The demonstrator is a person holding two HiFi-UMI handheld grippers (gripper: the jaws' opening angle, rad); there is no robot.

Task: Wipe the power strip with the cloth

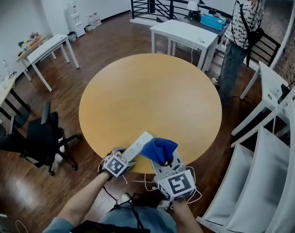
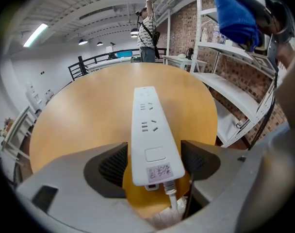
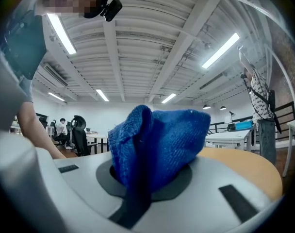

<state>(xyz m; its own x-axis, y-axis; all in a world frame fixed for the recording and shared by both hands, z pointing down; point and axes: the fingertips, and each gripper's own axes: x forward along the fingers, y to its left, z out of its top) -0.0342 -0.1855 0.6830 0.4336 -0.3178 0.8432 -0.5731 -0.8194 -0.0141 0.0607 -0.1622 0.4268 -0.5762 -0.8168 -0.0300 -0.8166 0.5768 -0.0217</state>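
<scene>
A white power strip (image 1: pixel 137 147) lies flat on the round wooden table (image 1: pixel 147 96), at its near edge, with the cable end hanging over the rim. My left gripper (image 1: pixel 128 158) stands open around that end: in the left gripper view the power strip (image 2: pixel 150 135) runs between the dark pads (image 2: pixel 112 165) with thin gaps at its sides. Just right of it, my right gripper (image 1: pixel 165 162) is shut on a bunched blue cloth (image 1: pixel 158 149), held a little above the strip. In the right gripper view the cloth (image 3: pixel 157 140) bulges out of the jaws of that gripper (image 3: pixel 152 176).
A person (image 1: pixel 239 33) stands beyond the table at the far right, beside a white table (image 1: pixel 184 33). White shelf racks (image 1: pixel 273 144) line the right side. A black office chair (image 1: pixel 40 135) and a white desk (image 1: pixel 48 50) stand to the left. The strip's cable drops toward the floor.
</scene>
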